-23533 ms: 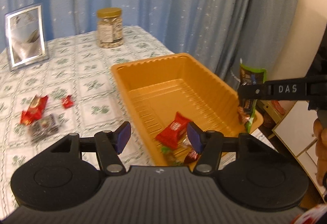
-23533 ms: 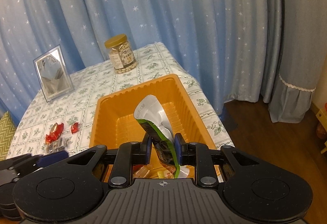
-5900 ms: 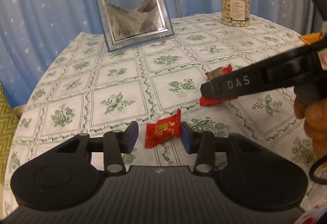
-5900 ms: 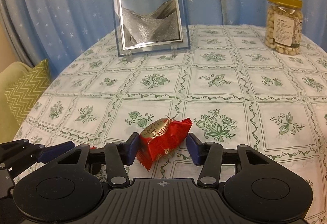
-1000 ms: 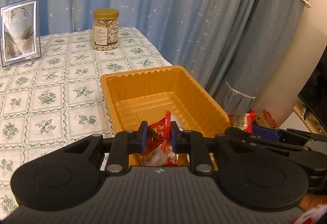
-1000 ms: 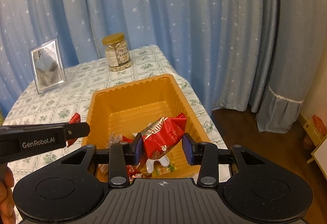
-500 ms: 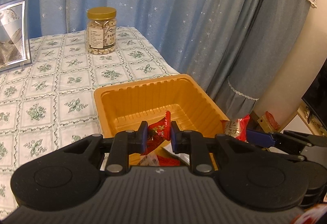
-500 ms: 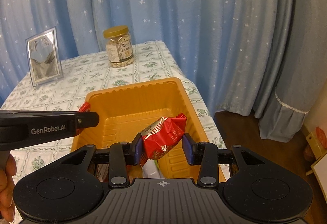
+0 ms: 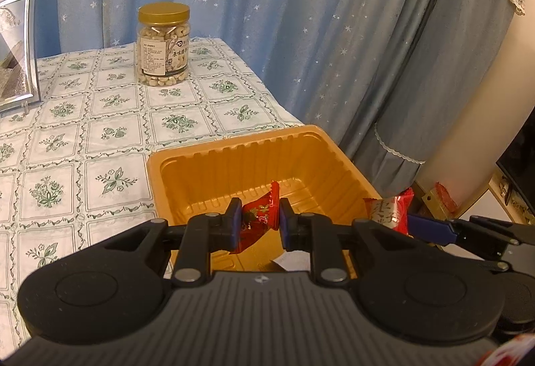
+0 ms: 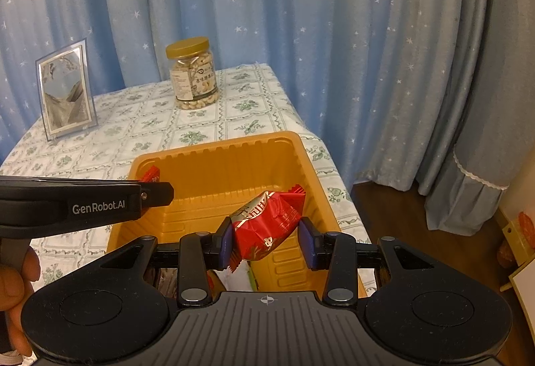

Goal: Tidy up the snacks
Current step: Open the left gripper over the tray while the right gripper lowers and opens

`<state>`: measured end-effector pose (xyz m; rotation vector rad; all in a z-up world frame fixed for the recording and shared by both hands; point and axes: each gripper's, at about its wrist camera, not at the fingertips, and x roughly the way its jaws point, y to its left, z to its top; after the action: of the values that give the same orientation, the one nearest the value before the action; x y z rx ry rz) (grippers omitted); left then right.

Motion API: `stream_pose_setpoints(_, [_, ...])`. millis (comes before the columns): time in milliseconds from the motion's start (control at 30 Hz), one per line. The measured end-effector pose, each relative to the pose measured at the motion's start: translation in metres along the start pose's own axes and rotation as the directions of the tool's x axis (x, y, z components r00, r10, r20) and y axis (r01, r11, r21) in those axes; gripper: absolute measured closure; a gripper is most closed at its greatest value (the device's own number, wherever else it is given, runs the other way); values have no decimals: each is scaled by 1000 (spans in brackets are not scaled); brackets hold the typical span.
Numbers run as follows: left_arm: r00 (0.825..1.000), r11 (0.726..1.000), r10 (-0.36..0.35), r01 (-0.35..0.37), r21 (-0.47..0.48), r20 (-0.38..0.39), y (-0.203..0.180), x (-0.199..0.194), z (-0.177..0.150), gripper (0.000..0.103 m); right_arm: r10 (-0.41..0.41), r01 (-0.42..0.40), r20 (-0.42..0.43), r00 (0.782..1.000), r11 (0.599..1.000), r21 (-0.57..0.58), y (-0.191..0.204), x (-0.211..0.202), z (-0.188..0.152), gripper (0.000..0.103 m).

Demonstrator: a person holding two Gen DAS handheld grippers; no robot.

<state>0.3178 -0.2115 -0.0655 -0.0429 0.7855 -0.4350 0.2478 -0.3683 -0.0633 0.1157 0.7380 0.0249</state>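
An orange plastic tray (image 9: 187, 162) (image 10: 214, 158) stands on the tablecloth near the table's right edge. My left gripper (image 9: 257, 224) is shut on a small red candy wrapper (image 9: 259, 219) and holds it above the tray's near half. My right gripper (image 10: 265, 240) is shut on a larger red snack packet (image 10: 267, 225), also over the tray. The right gripper and its packet (image 9: 391, 210) show at the tray's right side in the left wrist view. The left gripper's finger (image 10: 147, 194) shows over the tray's left rim in the right wrist view. Some wrappers (image 10: 234, 280) lie in the tray below the fingers.
A jar of nuts with a gold lid (image 9: 163, 45) (image 10: 194, 78) stands at the table's far side. A picture frame (image 10: 65, 92) (image 9: 15, 51) stands to the left. Blue star-patterned curtains hang behind. The table's edge drops to the floor on the right.
Both grippers have moved forward over the tray with their snacks still held. The tray and jar look closer than half a second ago.
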Motion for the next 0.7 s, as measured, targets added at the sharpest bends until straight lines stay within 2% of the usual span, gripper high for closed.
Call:
stream_pose_setpoints(67, [1000, 1000, 1, -1, -2, 5, 1, 2, 1, 83, 0, 0, -1, 1000, 1000, 0, 0, 0, 0, 62])
stream_pose_setpoints(100, [1000, 1000, 0, 0, -3, 8, 1, 4, 2, 76, 0, 0, -2, 1000, 1000, 0, 0, 1, 0, 62])
stream_pose_setpoints(133, [1000, 1000, 6, -6, -7, 10, 2, 4, 2, 60, 0, 0, -3, 1000, 1000, 1, 0, 0, 0, 62])
stream_pose_setpoints(167, [1000, 1000, 9, -9, -13, 15, 3, 4, 3, 56, 1, -1, -5, 1000, 1000, 1, -1, 0, -1, 62])
stream_pose_setpoints(367, [999, 999, 35, -33, -33, 37, 14, -9, 0, 56, 4, -4, -8, 1000, 1000, 7, -2, -3, -4, 62])
stream_pose_setpoints(700, [996, 995, 87, -86, -58, 18, 32, -27, -17, 55, 35, -35, 5, 999, 999, -4, 8, -9, 3, 62])
